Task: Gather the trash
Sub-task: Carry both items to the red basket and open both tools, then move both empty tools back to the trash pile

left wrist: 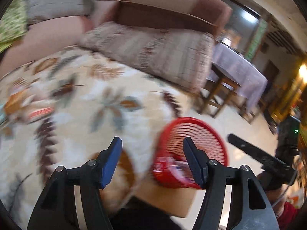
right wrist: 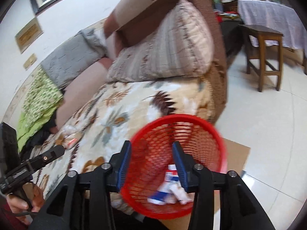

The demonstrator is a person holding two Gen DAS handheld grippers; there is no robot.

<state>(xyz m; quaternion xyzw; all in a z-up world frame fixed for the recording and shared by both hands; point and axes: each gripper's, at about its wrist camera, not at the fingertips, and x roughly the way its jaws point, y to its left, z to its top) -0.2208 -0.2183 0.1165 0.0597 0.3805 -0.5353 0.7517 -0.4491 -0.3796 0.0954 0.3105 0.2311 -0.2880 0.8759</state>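
One red mesh basket (right wrist: 178, 164) stands at the corner of the bed, on a flat piece of brown cardboard (right wrist: 235, 153) lying on the pale tiled floor (right wrist: 259, 118). Inside it lie a few crumpled wrappers (right wrist: 170, 187), white with red and blue print. Another scrap of wrapper (right wrist: 70, 138), whitish with an orange-red patch, rests on the leaf-patterned blanket (right wrist: 119, 115) further along the bed, well apart from the basket.

The right gripper (right wrist: 152, 162) hangs just above the basket's rim, its blue-padded fingers spread apart with nothing between them. The left gripper (left wrist: 152, 160) hovers over the blanket's edge beside the basket, its jaws also wide apart and empty. A person's hand (right wrist: 25, 201) grips the left tool's handle, a red sleeve showing at the wrist.

Behind the blanket, a striped quilted pillow (right wrist: 163, 53) leans against the brown headboard (right wrist: 145, 5). A grey cushion (right wrist: 71, 57) and green patterned cloth (right wrist: 38, 99) sit toward the wall. Across the floor stands a wooden stool (right wrist: 264, 55) next to a table under a lilac cloth (right wrist: 272, 17).
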